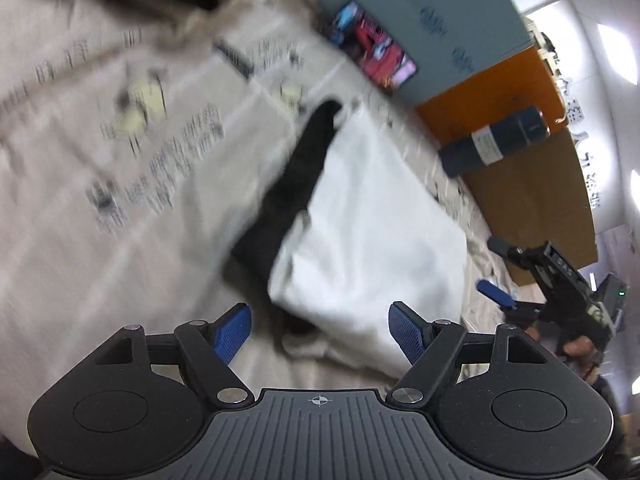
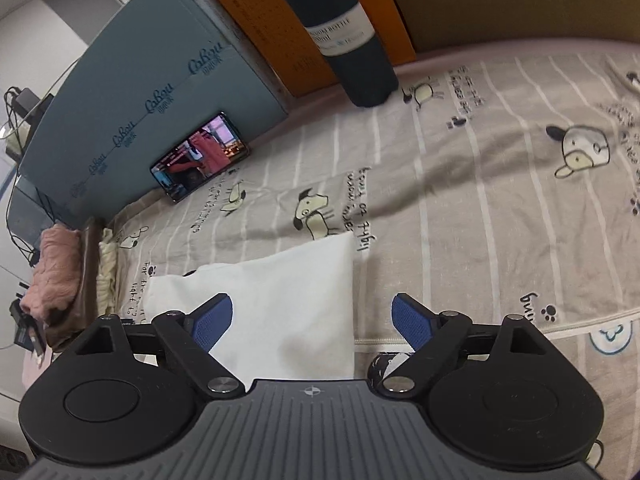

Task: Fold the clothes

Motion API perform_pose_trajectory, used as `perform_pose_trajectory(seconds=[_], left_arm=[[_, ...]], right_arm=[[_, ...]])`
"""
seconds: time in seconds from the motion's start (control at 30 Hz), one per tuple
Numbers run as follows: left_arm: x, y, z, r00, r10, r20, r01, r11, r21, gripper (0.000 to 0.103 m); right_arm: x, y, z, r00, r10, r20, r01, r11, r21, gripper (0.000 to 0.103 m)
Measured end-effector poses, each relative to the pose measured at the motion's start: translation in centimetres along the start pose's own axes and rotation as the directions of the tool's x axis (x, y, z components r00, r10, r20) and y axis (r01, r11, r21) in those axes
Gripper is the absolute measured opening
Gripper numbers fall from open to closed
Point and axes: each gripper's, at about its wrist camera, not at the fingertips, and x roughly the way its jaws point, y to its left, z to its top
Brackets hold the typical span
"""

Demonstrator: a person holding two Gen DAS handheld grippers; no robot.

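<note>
White garment [image 2: 280,312]: folded into a flat, roughly rectangular bundle, lying on the bed sheet [image 2: 460,200]; in the left wrist view it [image 1: 368,220] is blurred, with a black piece of cloth [image 1: 292,184] along its left edge, and I cannot tell whether that is part of it or a separate item
Left gripper [image 1: 320,334]: hovers over the near edge of the garment, blue pads [image 1: 234,332] set wide apart, nothing pressed between them
Right gripper [image 2: 308,326]: jaws wide, pads [image 2: 412,326] clear of the fabric; the right corner of the white bundle shows in the gap below
Right gripper in left view [image 1: 500,280]: just beside the right edge of the garment, held by a hand [image 1: 576,350], fingers spread
Bed sheet: grey-beige with pale stripes, cartoon dogs and printed text
Phone [image 2: 200,162]: propped against a blue box [image 2: 140,80] at the far edge of the bed, screen lit
Dark bottle [image 2: 352,40]: white label, against an orange box [image 2: 272,28], well apart from the garment
Pink knit [image 2: 56,272]: folded on a pile with brown and cream items at the left end of the bed
</note>
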Motion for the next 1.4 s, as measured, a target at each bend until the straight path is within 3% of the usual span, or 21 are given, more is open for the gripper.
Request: perform_pose_trajectory(seconds=[0.07,0.27,0.43,0.47,0.53,0.57,0.63,0.67,0.73,0.8,0.9,1.03,1.17,1.4], left_arm=[[0.5,0.0,-0.4,1.0,-0.002,-0.015,0.002,1.0,-0.013,0.078],[1.5,0.6,-0.5,0.999,-0.04,0.033,0.043,0.995,-0.088,0.082],[3.1,-0.3,-0.2,0.996,-0.031,0.087,0.038,0.996,-0.08,0.079],[3.4,-0.6,-0.3,0.995,-0.013,0.099,0.019,0.998,-0.063,0.077],[3.8,-1.5,-0.5,0.992,0.041,0.123,-0.04,0.999,-0.008,0.06],[4.0,-2.0,-0.7,0.988,0.072,0.135,-0.076,0.997,0.024,0.055],[4.5,-2.7,-1.0,0.979,0.131,0.158,-0.145,0.986,0.083,0.036],[4.7,-3.0,-1.1,0.975,0.148,0.167,-0.167,0.98,0.107,0.033],[4.8,-3.7,-1.2,0.967,0.174,0.186,-0.204,0.967,0.156,0.022],[4.8,-4.7,-1.4,0.959,0.191,0.21,-0.235,0.949,0.21,0.02],[4.5,-6.3,-1.5,0.947,0.203,0.249,-0.271,0.921,0.28,0.018],[3.9,-8.9,-1.5,0.935,0.174,0.309,-0.288,0.882,0.373,0.017],[3.9,-11.9,-1.0,0.932,0.105,0.348,-0.266,0.85,0.455,0.017],[7.7,-18.6,0.4,0.941,-0.049,0.334,-0.169,0.788,0.592,0.017]], right_arm=[[0.7,-0.5,0.1,1.0,0.006,-0.008,-0.006,1.0,0.019,0.086],[2.9,-1.8,0.6,0.998,0.053,-0.04,-0.051,0.998,0.048,0.086],[4.4,-2.4,1.0,0.994,0.097,-0.057,-0.093,0.994,0.061,0.087],[4.6,-2.3,1.0,0.992,0.11,-0.061,-0.107,0.993,0.054,0.087],[5.0,-2.0,1.1,0.99,0.123,-0.062,-0.12,0.992,0.042,0.087],[5.1,-1.8,1.1,0.991,0.124,-0.056,-0.122,0.992,0.037,0.083],[5.4,-1.4,1.0,0.99,0.126,-0.06,-0.125,0.992,0.022,0.053],[5.6,-1.2,0.9,0.99,0.125,-0.069,-0.124,0.992,0.012,0.034],[5.5,-0.7,0.5,0.991,0.12,-0.059,-0.122,0.992,-0.027,0.026],[4.7,-0.1,0.3,0.991,0.135,-0.028,-0.136,0.988,-0.074,0.015],[3.2,0.6,0.7,0.983,0.181,0.007,-0.179,0.977,-0.115,0.01],[0.4,1.9,1.2,0.97,0.235,0.069,-0.216,0.954,-0.209,0.01],[-2.7,2.0,2.5,0.958,0.245,0.147,-0.201,0.943,-0.264,0.01],[-9.0,-1.6,6.8,0.927,0.17,0.335,-0.065,0.95,-0.305,0.009]])
